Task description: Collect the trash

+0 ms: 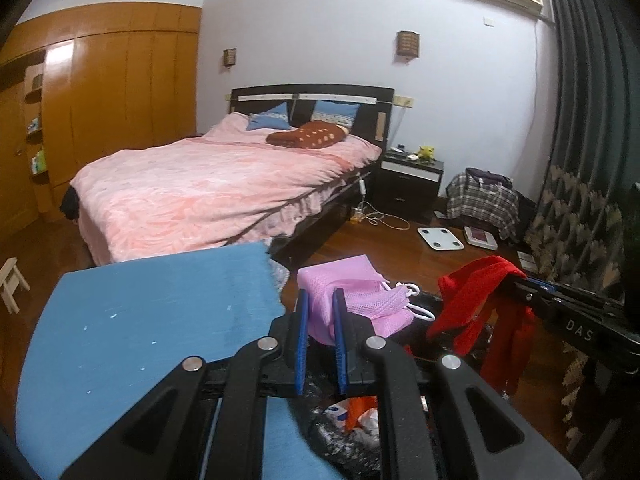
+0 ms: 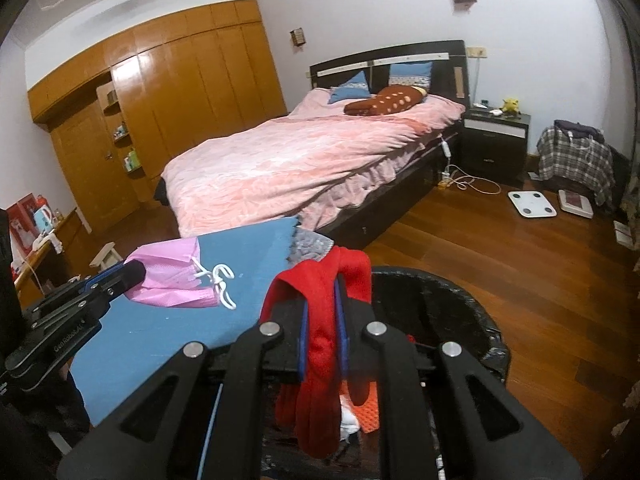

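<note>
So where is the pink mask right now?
The pink mask is pinched in the left gripper, hanging by the edge of the blue table. The right gripper's red cloth is beside it, over the black trash bin.

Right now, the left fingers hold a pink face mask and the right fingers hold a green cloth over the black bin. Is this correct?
Not quite: the cloth in the right fingers is red, not green, as the right wrist view shows. The rest holds: the left fingers pinch the pink face mask, and the red cloth hangs over the black bin.
</note>
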Demonstrator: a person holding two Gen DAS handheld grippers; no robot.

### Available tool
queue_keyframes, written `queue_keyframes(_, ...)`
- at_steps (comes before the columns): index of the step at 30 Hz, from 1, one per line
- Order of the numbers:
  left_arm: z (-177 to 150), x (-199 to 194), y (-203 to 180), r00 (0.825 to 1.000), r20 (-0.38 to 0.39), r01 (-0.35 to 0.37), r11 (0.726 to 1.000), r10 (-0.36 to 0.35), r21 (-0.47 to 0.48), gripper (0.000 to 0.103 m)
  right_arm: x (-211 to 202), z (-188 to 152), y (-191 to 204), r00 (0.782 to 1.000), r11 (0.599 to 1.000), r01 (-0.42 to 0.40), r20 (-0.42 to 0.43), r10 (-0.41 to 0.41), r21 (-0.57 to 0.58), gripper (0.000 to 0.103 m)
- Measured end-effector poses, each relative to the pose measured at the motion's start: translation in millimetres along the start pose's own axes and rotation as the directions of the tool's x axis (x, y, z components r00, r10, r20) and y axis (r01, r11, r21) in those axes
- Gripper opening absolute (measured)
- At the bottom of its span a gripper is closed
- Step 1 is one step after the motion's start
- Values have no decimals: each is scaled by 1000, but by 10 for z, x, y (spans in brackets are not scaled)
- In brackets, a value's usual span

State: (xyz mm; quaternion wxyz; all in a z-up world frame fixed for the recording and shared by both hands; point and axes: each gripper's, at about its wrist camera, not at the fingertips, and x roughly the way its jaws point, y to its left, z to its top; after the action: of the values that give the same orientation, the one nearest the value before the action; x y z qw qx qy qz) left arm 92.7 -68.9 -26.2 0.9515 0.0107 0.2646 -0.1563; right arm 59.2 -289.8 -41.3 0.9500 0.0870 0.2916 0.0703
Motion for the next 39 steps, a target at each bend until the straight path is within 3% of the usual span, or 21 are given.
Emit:
queue_keyframes(11,-114,492,-311,996,-71,54,998,-50,45,12,228,-81,-382,997,997,65,-49,-64,32,12)
queue_keyframes(23,-252,911,-381,988,-137,81,995,-72,57,15,642,-243,-599,987,994,106,-127,-101,33,13)
queue_keyframes(25,-272,964,-361,984,-156,92,994,-83,52,25,698,-273,-627,983,993,117,-147,-111,33,25)
queue_keyframes(27,-301,973,-344,982,-165,97,994,-88,48,42,752,-314,-652,976,990,136,-176,-128,31,50)
queue_keyframes(34,-347,928,-233,983,-173,67,997,-61,33,60,761,-405,-672,964,984,173,-209,-162,33,75)
queue_keyframes(36,-341,866,-176,986,-163,45,999,-40,29,70,712,-407,-648,967,984,173,-198,-163,34,90)
queue_keyframes(39,-310,756,-79,989,-148,24,1000,-21,18,82,642,-379,-611,972,987,160,-180,-151,33,94)
